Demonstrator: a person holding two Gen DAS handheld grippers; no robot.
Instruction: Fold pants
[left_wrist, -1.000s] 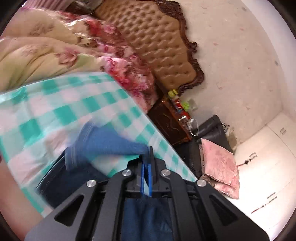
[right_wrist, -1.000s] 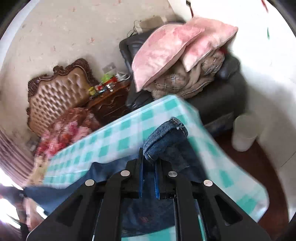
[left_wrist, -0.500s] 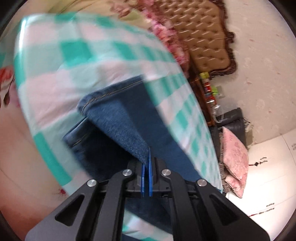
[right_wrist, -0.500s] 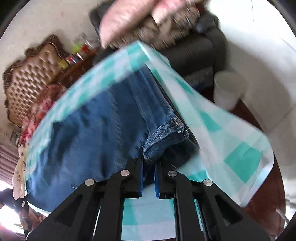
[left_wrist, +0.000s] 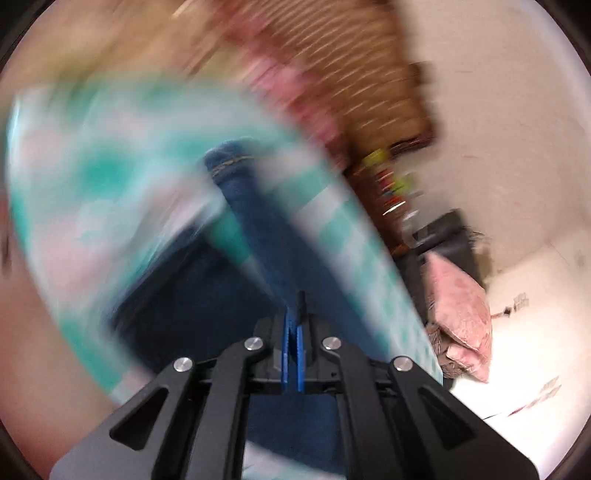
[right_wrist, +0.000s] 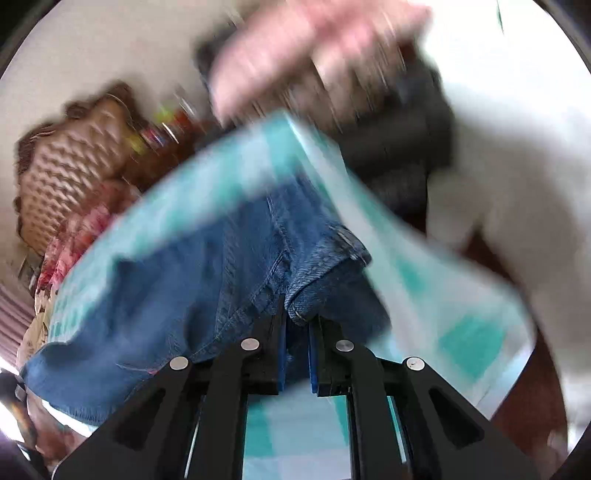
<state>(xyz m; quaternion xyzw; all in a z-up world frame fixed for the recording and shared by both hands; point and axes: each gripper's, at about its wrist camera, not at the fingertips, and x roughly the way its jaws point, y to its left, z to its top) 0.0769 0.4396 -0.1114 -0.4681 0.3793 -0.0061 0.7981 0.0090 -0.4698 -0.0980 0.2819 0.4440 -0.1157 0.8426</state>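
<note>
Blurred checked cloth (left_wrist: 110, 173), tufted headboard (right_wrist: 70, 158), pink pillow (left_wrist: 461, 317)

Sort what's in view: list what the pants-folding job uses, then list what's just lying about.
In the job:
jeans
left gripper, shut on the denim
right gripper, shut on a hem
checked cloth under the jeans

Lying about:
pink cushion
tufted headboard
floral bedding

Both views heavily motion-blurred — streaking strongest in the upper halves and at the left edge of the left wrist view. Gripper frames stay sharp in both. Daylight, even, fairly bright; white wall (left_wrist: 517, 369) and the far right of the right wrist view near overexposed. Fisheye curvature bends edges — dark vignette at corners. Shadows soft.
</note>
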